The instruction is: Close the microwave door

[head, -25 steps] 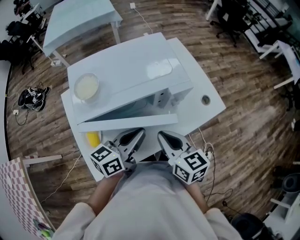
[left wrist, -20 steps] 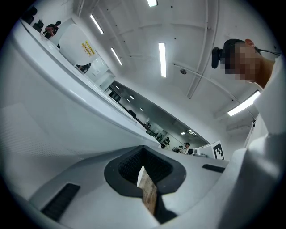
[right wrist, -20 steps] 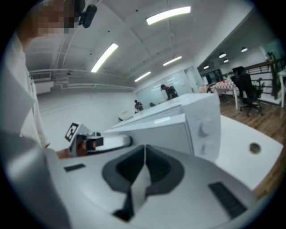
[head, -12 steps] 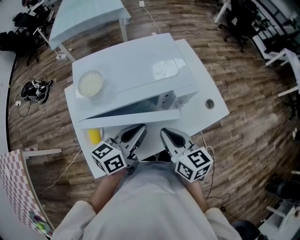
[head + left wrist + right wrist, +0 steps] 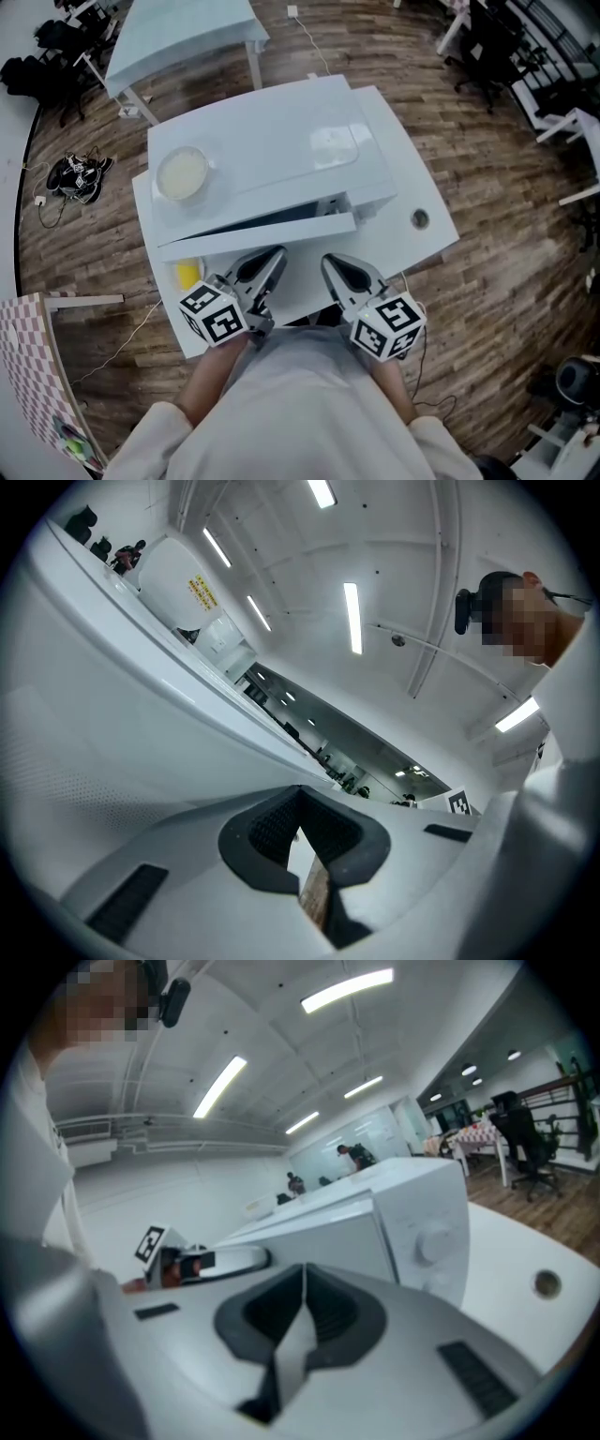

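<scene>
The white microwave [image 5: 272,150] stands on a white table [image 5: 412,202]. Its door [image 5: 253,237] hangs a little ajar, hinged at the left, with a narrow dark gap behind it. My left gripper [image 5: 272,258] is shut and empty, its tip just in front of the door's face. The right gripper [image 5: 333,264] is also shut and empty, beside it and below the door's free end. In the left gripper view the shut jaws [image 5: 300,799] sit close to the door [image 5: 103,724]. In the right gripper view the jaws [image 5: 303,1274] point at the door [image 5: 319,1241] and the knob panel [image 5: 427,1241].
A pale bowl [image 5: 181,173] rests on top of the microwave at the left. A yellow object [image 5: 187,275] lies on the table under the door's hinge side. A cable hole [image 5: 419,218] is in the table at the right. Wooden floor, another table [image 5: 178,37] and chairs surround it.
The door has swung further toward the microwave body, so the gap is narrower. Both grippers have stayed shut near the table's front edge, following slightly forward.
</scene>
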`<control>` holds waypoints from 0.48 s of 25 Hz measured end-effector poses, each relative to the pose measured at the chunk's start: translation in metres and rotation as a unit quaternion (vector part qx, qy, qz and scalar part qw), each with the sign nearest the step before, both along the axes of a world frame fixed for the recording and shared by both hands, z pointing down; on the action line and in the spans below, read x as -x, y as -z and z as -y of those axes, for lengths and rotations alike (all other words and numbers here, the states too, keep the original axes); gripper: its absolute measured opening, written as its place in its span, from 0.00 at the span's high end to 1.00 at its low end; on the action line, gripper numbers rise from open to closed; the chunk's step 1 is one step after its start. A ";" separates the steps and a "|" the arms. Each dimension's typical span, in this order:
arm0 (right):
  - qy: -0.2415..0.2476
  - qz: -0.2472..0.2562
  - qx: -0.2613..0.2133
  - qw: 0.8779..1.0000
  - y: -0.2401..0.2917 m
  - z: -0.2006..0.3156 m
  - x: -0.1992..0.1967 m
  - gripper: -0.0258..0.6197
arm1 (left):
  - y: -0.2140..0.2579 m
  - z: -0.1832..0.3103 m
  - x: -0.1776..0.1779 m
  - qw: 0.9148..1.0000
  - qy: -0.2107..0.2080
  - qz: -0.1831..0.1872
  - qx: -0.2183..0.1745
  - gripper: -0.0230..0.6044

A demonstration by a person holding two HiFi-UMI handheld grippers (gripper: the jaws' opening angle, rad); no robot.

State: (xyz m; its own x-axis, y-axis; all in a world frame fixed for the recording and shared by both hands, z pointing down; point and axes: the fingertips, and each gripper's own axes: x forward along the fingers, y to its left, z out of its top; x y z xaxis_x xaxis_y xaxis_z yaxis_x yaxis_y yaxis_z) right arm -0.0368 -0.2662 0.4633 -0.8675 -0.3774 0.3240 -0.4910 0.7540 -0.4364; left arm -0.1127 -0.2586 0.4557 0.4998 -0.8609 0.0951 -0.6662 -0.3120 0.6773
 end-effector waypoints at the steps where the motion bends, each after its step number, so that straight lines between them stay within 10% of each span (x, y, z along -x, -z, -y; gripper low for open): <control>1: 0.000 -0.001 0.000 1.000 0.000 0.002 -0.001 0.92 | 0.000 0.002 0.001 1.000 0.004 -0.001 0.000 0.94; 12: -0.042 -0.012 -0.027 0.999 0.007 0.038 -0.005 0.92 | -0.002 0.008 0.009 1.000 0.026 -0.006 0.008 0.94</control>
State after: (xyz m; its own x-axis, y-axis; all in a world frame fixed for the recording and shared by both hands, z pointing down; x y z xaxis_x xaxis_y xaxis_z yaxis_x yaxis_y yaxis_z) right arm -0.0315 -0.3047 0.4565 -0.8239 -0.4664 0.3219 -0.5638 0.7319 -0.3827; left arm -0.1212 -0.2671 0.4578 0.4565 -0.8838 0.1029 -0.6723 -0.2668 0.6905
